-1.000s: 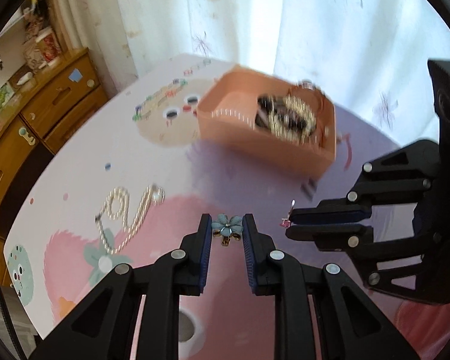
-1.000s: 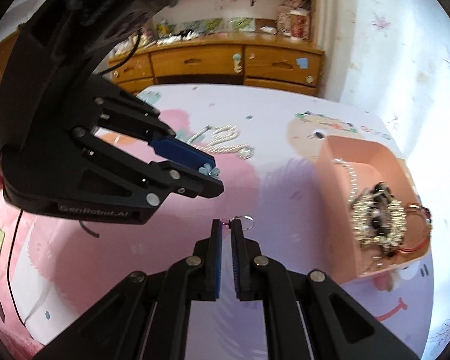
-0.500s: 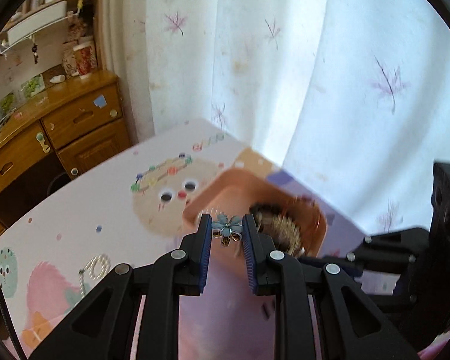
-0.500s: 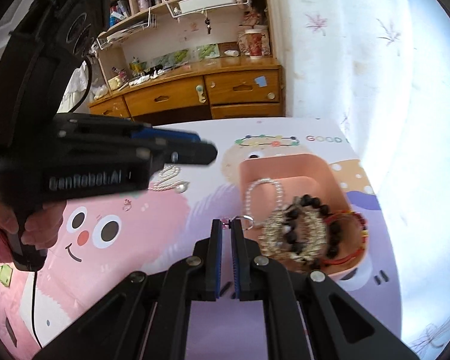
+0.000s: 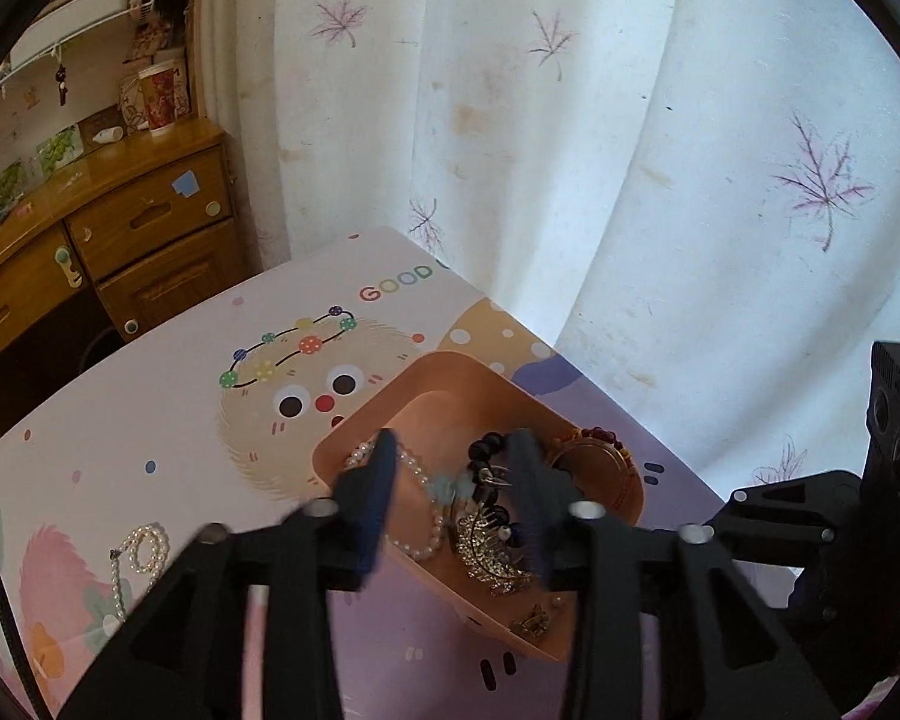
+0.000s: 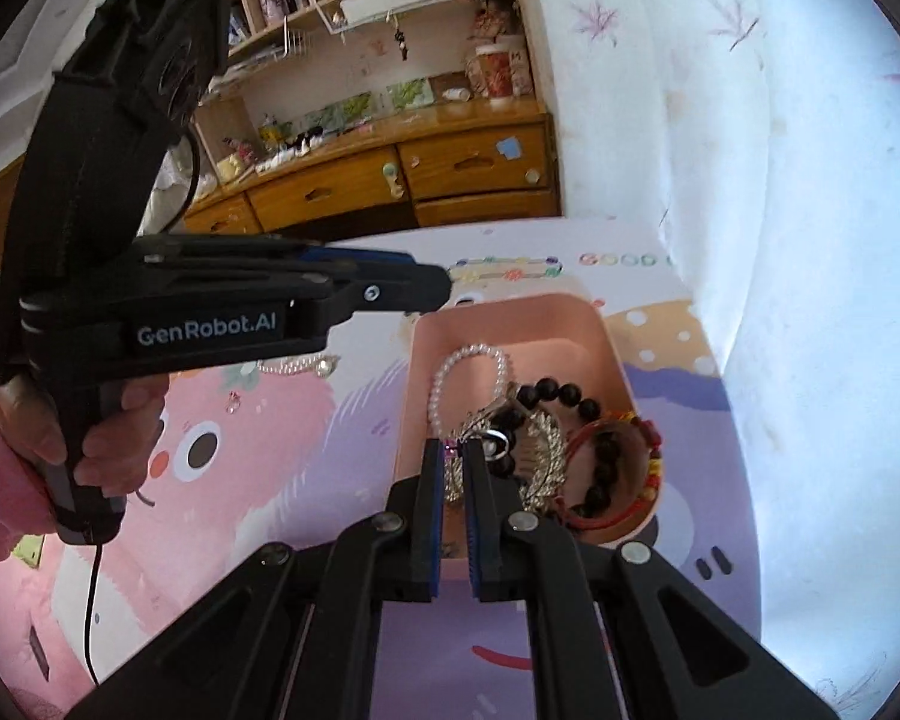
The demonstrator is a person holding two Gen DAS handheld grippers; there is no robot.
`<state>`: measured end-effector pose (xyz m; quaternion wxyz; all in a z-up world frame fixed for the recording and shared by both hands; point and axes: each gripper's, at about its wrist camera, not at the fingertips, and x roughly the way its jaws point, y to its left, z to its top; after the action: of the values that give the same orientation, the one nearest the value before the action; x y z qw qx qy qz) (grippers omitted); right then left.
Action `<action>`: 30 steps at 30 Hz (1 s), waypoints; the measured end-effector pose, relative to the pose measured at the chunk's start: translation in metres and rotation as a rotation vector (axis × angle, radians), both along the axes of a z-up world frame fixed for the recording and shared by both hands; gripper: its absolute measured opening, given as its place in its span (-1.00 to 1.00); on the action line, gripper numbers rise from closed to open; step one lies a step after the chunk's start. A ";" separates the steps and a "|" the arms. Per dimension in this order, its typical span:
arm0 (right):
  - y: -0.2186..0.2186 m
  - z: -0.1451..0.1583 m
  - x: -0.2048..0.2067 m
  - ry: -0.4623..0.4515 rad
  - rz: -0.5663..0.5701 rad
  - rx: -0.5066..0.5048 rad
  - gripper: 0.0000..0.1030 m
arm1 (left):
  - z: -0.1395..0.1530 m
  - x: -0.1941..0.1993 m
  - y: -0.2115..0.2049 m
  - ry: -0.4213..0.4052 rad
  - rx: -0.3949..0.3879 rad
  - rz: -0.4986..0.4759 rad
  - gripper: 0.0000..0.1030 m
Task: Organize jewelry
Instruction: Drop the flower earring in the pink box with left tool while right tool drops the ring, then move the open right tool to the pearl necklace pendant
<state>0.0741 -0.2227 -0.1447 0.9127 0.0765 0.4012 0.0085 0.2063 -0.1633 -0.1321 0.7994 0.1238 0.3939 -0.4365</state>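
Observation:
A peach tray (image 5: 444, 372) (image 6: 510, 312) on the cartoon mat holds a pearl bracelet (image 6: 468, 360), a black bead bracelet (image 6: 558, 390), a red cord bracelet (image 6: 648, 438) and a rhinestone piece (image 5: 492, 552). My left gripper (image 5: 453, 468) hangs over the tray with its jaws spread and blurred; a blue flower ornament (image 5: 450, 487) shows blurred between them, over the tray. My right gripper (image 6: 455, 450) is over the tray's near end, shut on a small ring with a pink stone (image 6: 492, 441). A pearl necklace (image 5: 135, 558) lies on the mat at the left.
A white curtain (image 5: 570, 150) hangs right behind the table's far edge. A wooden dresser (image 6: 450, 174) with shelves stands beyond the table. A small earring (image 6: 233, 399) lies on the pink part of the mat. The person's hand (image 6: 90, 432) holds the left gripper.
Both grippers rose and moved over the tray. My left gripper has opened and let go of the blue flower ornament. My right gripper stays shut on the ring.

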 end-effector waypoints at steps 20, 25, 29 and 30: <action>0.037 -0.008 0.031 0.046 0.018 0.152 -0.31 | -0.001 0.022 0.110 0.034 0.039 0.257 0.18; 0.045 -0.012 0.048 0.062 -0.038 0.234 -0.25 | -0.013 0.025 0.151 0.052 0.058 0.341 0.18; 0.056 -0.017 0.067 0.085 -0.055 0.262 -0.25 | -0.025 0.028 0.176 0.053 0.096 0.404 0.18; 0.060 -0.018 0.072 0.091 -0.054 0.263 -0.25 | -0.029 0.028 0.182 0.053 0.105 0.418 0.18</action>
<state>0.1465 -0.1630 -0.1629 0.8757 0.2066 0.4353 0.0331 0.2346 0.0188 -0.1611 0.8542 0.0694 0.4542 -0.2434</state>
